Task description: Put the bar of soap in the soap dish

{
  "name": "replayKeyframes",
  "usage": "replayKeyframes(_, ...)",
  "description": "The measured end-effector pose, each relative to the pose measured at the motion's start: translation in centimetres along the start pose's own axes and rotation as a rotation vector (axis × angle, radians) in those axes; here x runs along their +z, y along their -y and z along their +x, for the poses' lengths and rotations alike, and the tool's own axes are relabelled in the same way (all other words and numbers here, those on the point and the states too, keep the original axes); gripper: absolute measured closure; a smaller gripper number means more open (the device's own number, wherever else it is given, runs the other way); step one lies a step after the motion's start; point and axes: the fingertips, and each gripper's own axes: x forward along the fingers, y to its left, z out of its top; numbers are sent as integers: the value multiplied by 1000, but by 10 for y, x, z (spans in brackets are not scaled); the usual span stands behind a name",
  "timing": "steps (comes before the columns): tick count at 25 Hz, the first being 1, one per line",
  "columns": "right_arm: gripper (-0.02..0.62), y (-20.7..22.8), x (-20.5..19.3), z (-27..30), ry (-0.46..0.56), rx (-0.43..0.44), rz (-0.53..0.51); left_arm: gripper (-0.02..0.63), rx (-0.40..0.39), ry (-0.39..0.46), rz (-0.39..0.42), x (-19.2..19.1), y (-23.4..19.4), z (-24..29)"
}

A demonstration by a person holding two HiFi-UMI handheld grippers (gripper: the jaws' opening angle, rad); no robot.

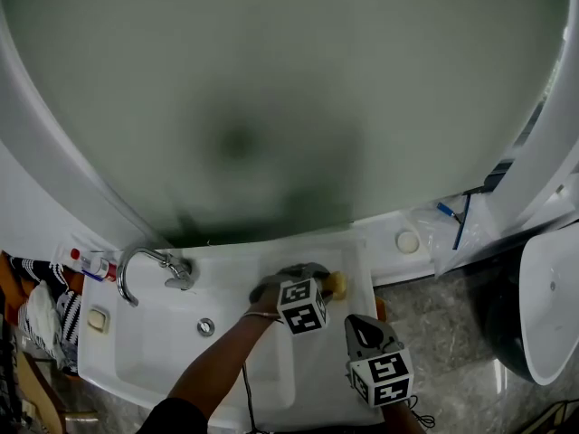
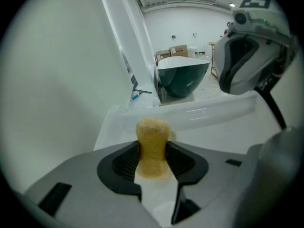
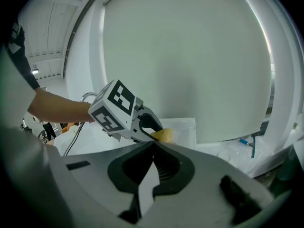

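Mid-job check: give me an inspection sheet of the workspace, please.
Surface: white washbasin, tap at its left.
Job's things: bar of soap clamped in the left gripper; soap dish not surely identified.
Clutter: tube beside the tap; plastic wrap on the ledge.
Grippers: left shut on the soap; right gripper shut, fingers empty.
Cables: thin cable below the left arm.
Surroundings: large mirror; tub at right.
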Motion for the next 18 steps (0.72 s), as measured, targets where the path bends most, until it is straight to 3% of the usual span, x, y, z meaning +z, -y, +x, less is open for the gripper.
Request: replayKeyframes(18,583,20,-20,14,-67,25,32,422,-200,-93,119,-5,12,25)
